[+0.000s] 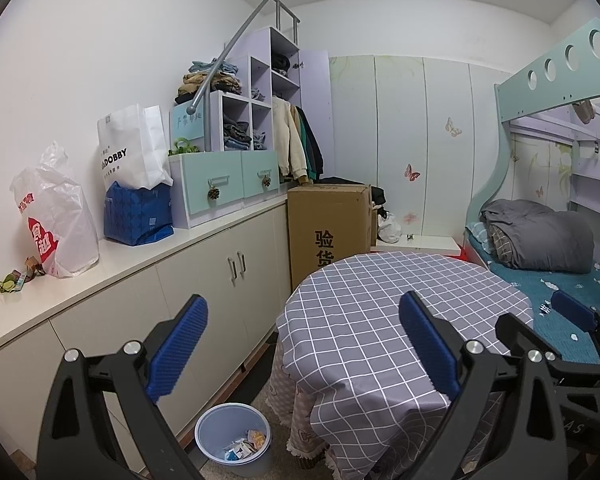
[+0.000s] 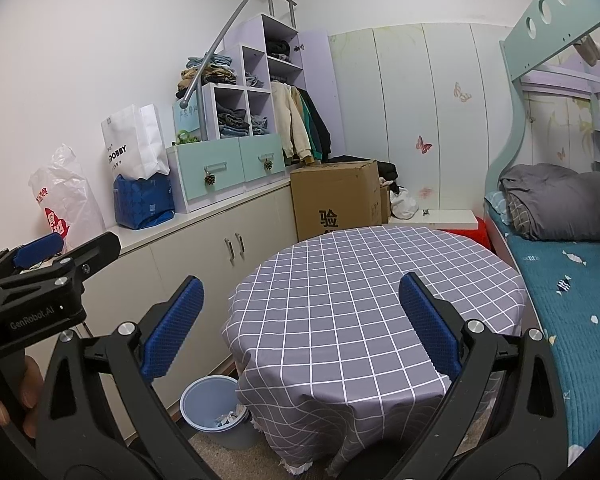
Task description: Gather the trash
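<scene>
1. Blue ribbed pads are lining both fingers of the left gripper (image 1: pixel 303 350), which is hovering with its fingers spread wide and holding nothing, above the near edge of the round table (image 1: pixel 440 276).
2. Grey cloth with a white grid is covering that table and hanging down over its sides.
3. The right gripper (image 2: pixel 300 324) is likewise hanging over the table with its fingers spread apart and nothing between them.
4. In the left wrist view the right gripper is showing at the right edge, beside the bed (image 1: pixel 548 280); in the right wrist view the left gripper is showing at the left edge, in front of the counter (image 2: pixel 140 236).
5. The trash bin (image 1: pixel 233 436), a pale blue bucket, is standing on the floor between the table and the low cabinets (image 1: pixel 204 292), just beside the hanging cloth.
6. Trash (image 1: pixel 242 446) is lying in the bottom of the bin: crumpled wrappers in white, blue and orange, though what kind they are is hard to tell.
7. More scraps (image 1: pixel 18 278), possibly wrappers, are lying on the counter top near a white plastic bag (image 1: pixel 58 216) with red print.
8. A blue bag (image 1: pixel 138 214) and a white paper bag (image 1: pixel 134 148) are standing further along the counter, and a cardboard box (image 1: pixel 328 228) is standing behind the table.
</scene>
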`<state>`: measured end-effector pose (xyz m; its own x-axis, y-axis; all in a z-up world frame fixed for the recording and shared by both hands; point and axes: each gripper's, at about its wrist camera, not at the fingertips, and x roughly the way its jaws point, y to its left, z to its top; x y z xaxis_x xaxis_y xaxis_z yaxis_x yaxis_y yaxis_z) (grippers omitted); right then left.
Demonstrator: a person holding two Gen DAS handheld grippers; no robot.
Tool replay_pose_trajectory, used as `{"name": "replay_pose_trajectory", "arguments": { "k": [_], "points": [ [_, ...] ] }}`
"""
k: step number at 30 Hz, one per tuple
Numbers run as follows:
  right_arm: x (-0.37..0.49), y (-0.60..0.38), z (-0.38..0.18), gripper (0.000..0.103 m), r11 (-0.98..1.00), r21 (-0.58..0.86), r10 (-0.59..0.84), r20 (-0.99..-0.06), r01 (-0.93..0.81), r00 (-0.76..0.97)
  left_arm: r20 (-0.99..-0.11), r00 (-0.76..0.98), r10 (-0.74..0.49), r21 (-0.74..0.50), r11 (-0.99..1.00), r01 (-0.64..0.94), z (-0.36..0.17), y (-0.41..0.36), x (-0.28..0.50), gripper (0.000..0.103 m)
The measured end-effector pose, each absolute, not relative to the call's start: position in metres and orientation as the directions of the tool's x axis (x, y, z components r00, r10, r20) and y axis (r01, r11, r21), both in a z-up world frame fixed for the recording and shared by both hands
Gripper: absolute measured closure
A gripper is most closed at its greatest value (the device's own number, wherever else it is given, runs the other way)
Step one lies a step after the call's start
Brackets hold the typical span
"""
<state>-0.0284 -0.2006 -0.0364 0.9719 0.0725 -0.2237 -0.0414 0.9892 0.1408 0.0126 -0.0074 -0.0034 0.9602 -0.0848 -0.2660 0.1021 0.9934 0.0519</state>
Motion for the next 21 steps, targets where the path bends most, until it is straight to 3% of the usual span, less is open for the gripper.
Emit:
{"name": "replay_pose_trajectory", "arguments": {
  "k": [21],
  "points": [
    [-0.0301, -0.1966, -0.043, 0.007, 0.988, 0.148, 0.075, -0.235, -0.04, 0.969, -0.275, 0.957, -0.088, 0.055, 0.993, 0.107, -0.0112, 0.0025, 0.0172, 0.008]
  ]
}}
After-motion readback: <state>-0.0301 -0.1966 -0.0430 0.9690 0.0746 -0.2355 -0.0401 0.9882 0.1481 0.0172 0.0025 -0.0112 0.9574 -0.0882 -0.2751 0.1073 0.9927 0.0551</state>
